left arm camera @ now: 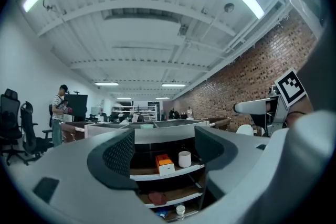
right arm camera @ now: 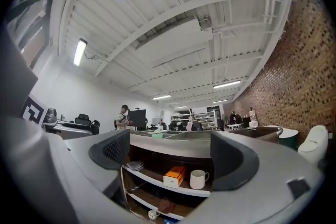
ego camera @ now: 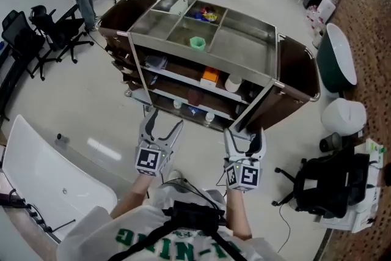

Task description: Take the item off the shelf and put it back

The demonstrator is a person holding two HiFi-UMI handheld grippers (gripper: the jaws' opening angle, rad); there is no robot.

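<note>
near the shelf cart [ego camera: 201, 57], left tongs [ego camera: 164, 125] open, right tongs [ego camera: 247, 131] open, both empty, orange box [ego camera: 209, 76] shelved

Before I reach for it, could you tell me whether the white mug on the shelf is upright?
Upright: the mug stands on its base, rim up, beside the orange box.

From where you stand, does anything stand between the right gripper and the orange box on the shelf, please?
Nothing visible does: the right gripper, jaws open, faces the orange cardboard box unblocked at the front of the metal shelf, beside a white mug.
</note>
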